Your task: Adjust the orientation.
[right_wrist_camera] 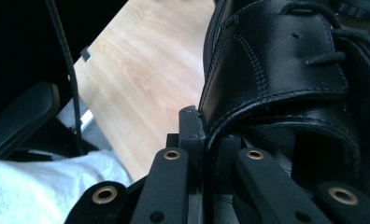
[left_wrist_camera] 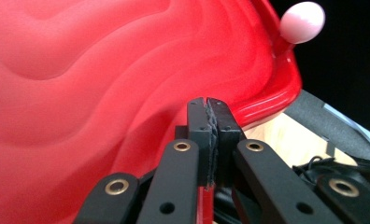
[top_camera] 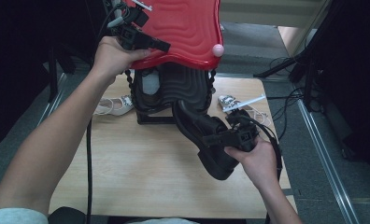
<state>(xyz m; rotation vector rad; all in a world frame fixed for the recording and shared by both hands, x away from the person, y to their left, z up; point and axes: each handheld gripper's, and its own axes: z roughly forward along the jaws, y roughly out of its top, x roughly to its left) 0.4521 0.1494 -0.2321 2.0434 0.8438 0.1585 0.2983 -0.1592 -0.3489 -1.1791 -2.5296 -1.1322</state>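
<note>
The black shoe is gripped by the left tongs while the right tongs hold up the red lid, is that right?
No, the sides are swapped. In the high view the right tongs grip the black shoe by its collar, while the left tongs hold up the red lid.

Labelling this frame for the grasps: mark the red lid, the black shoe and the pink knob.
red lid point(top_camera: 183, 28), high view, ridged top surface.
black shoe point(right_wrist_camera: 272, 60), right gripper view, stitched leather side.
pink knob point(left_wrist_camera: 303, 21), left gripper view, rounded middle.

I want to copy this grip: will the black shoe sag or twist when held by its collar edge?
Probably stiff: the black shoe keeps its shape, held by the right claw on its rim. Likely toe-heavy, so it may swing. Smooth leather might slip.
</note>
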